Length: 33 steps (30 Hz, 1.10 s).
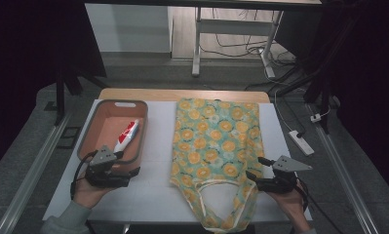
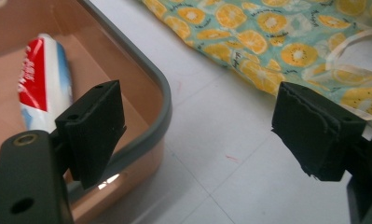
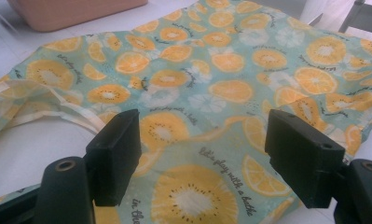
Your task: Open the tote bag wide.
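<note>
A light-green cloth bag printed with orange slices (image 1: 215,146) (image 3: 211,88) (image 2: 277,42) lies flat on the white table top, its handles toward the near edge. A red, white and blue toothpaste tube (image 1: 126,135) (image 2: 39,86) lies inside a salmon-pink tray with a grey rim (image 1: 88,127) (image 2: 161,84). My left gripper (image 1: 115,171) (image 2: 197,140) hovers open at the tray's near right corner with nothing between its jaws. My right gripper (image 1: 258,181) (image 3: 202,158) is open just over the bag's near right part, beside a handle, the cloth lying below its jaws.
The white sheet (image 1: 153,161) covers a wooden table whose far edge (image 1: 182,94) shows behind the bag. Bare white surface lies between tray and bag. On the floor to the right sits a power strip (image 1: 301,141) with cables; metal rails run along both sides.
</note>
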Tool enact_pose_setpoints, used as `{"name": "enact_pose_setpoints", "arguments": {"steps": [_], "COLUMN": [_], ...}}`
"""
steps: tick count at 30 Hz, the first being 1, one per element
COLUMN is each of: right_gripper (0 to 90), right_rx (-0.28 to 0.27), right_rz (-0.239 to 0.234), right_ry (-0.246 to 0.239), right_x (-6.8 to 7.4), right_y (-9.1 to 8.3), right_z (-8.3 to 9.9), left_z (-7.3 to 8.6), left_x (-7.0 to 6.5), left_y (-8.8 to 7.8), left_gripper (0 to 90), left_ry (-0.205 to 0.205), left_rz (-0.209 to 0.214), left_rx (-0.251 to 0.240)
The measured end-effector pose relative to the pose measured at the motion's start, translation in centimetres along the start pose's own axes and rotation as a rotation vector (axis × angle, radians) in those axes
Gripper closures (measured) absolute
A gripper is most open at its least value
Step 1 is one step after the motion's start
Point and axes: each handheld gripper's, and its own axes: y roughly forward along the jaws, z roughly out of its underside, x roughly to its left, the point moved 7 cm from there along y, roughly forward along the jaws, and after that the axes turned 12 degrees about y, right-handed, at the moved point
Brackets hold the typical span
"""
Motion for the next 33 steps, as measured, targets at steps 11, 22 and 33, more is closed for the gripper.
{"name": "enact_pose_setpoints", "arguments": {"steps": [11,22,33], "right_gripper": [28.6,29.0,29.7], "right_rx": [0.002,0.016,0.002], "right_rz": [0.029,0.035,0.021], "right_ry": [0.001,-0.016,-0.018], "right_x": [-0.3,0.0,0.3], "right_y": [0.3,0.4,1.0], "right_z": [-0.3,0.1,-0.5], "left_z": [0.2,0.2,-1.0], "left_x": [-0.1,-0.4,-0.9], "left_y": [-0.5,-0.4,-0.8], "left_gripper": [17.6,17.8,18.3], "left_ry": [0.015,0.029,0.062], "left_rz": [-0.007,-0.006,-0.002], "left_rx": [-0.004,0.001,-0.013]}}
